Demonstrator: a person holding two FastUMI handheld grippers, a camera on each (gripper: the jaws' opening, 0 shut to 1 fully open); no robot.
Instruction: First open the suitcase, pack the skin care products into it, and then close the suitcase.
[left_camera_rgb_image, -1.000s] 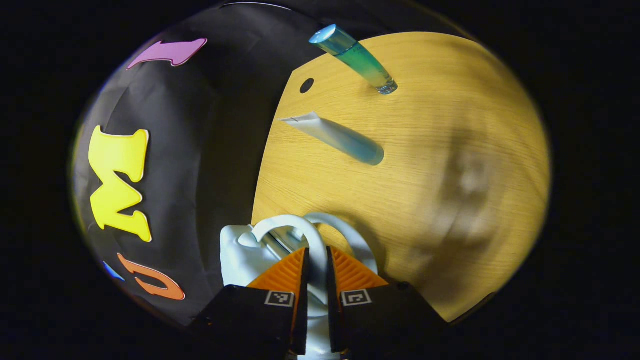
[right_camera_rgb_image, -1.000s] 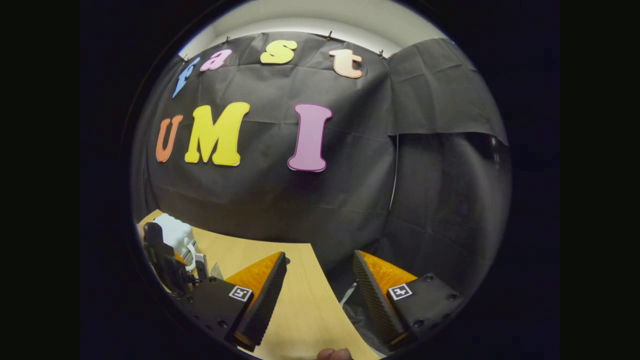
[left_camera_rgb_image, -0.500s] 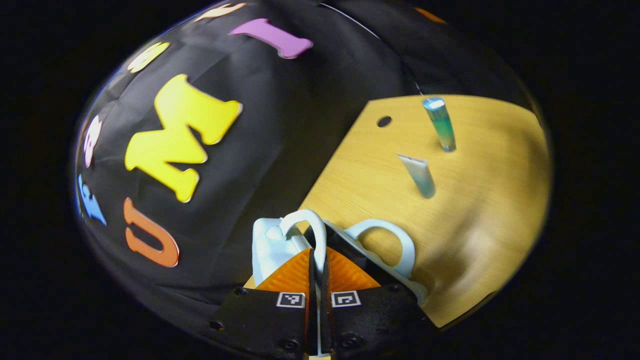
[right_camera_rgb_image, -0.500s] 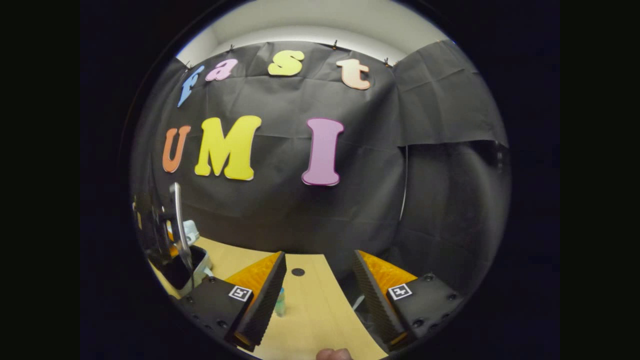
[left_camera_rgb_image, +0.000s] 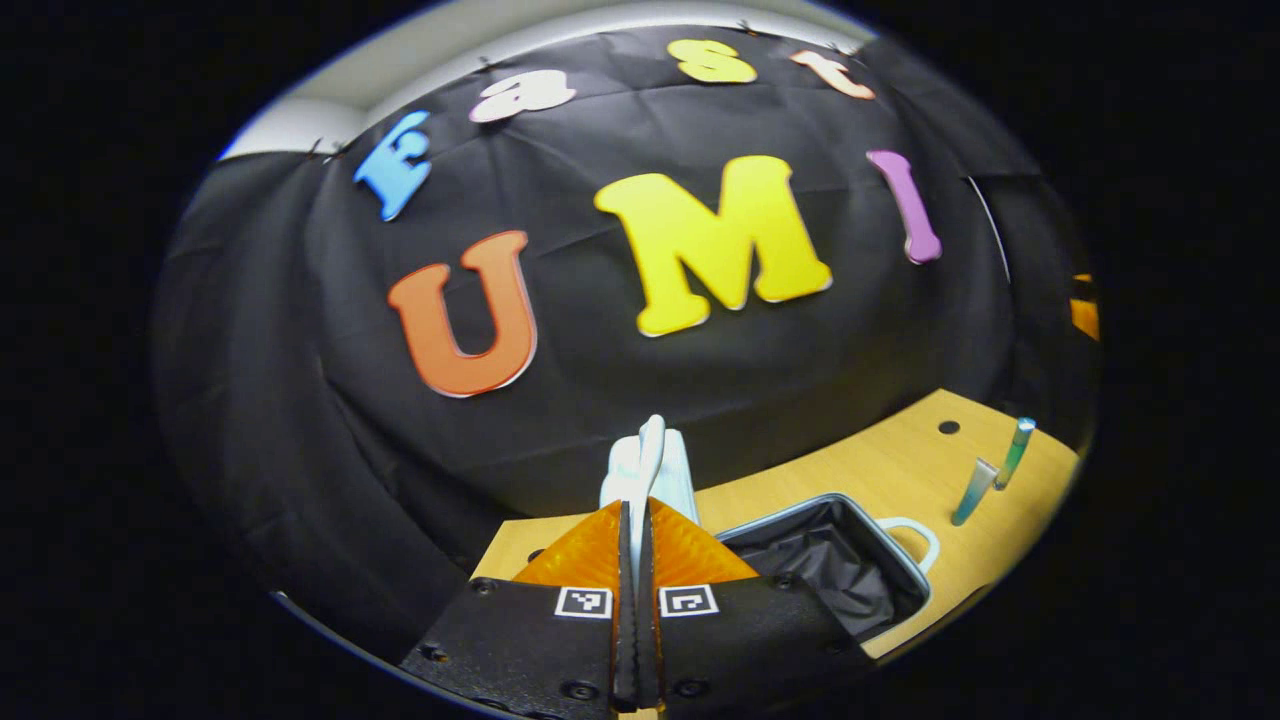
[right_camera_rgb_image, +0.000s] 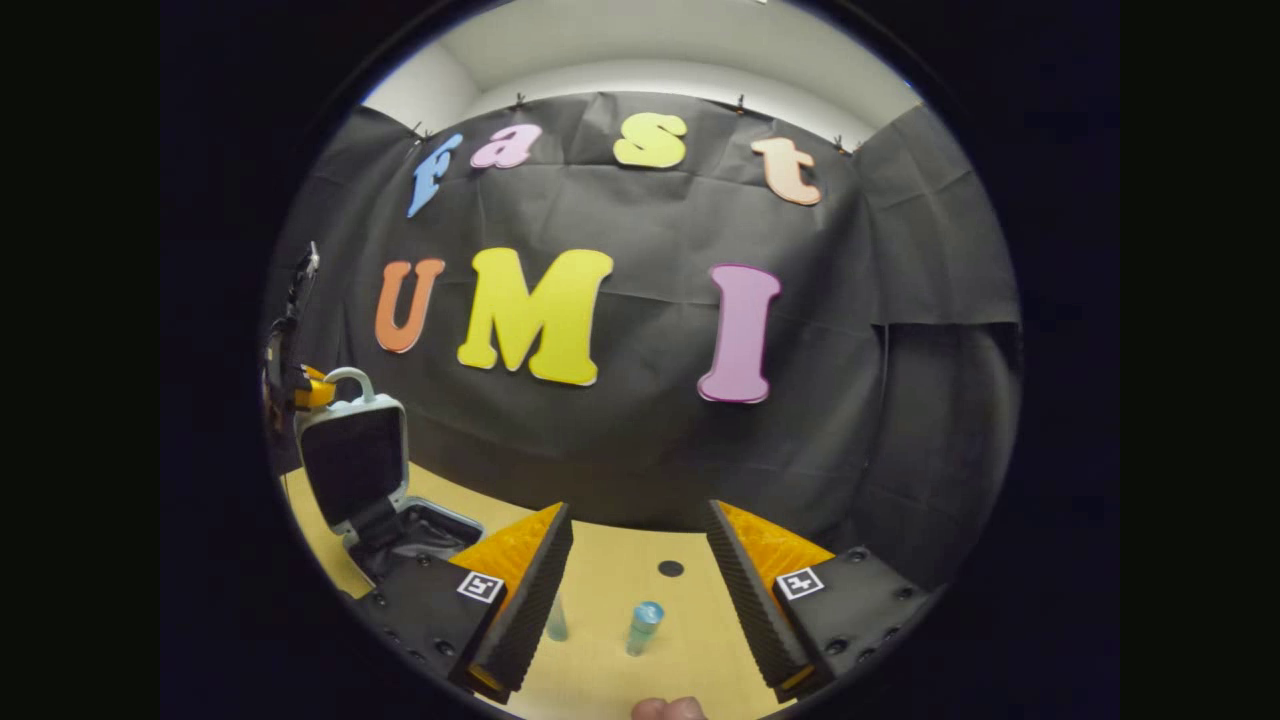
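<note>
Two blue-green skin care tubes (right_camera_rgb_image: 644, 625) stand on the wooden bench (right_camera_rgb_image: 620, 670). My left hand-held gripper (left_camera_rgb_image: 636, 520) pinches the pale-blue suitcase's lid handle (left_camera_rgb_image: 651, 450), lid upright; my right hand-held gripper (right_camera_rgb_image: 637, 560) gapes wide.

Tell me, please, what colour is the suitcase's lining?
Black; the suitcase lining shows best in the right gripper view.

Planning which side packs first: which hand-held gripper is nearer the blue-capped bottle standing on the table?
Right. The right hand-held gripper hangs open just above the blue-capped bottle. The left hand-held gripper is across the table, shut on the suitcase lid handle.
</note>
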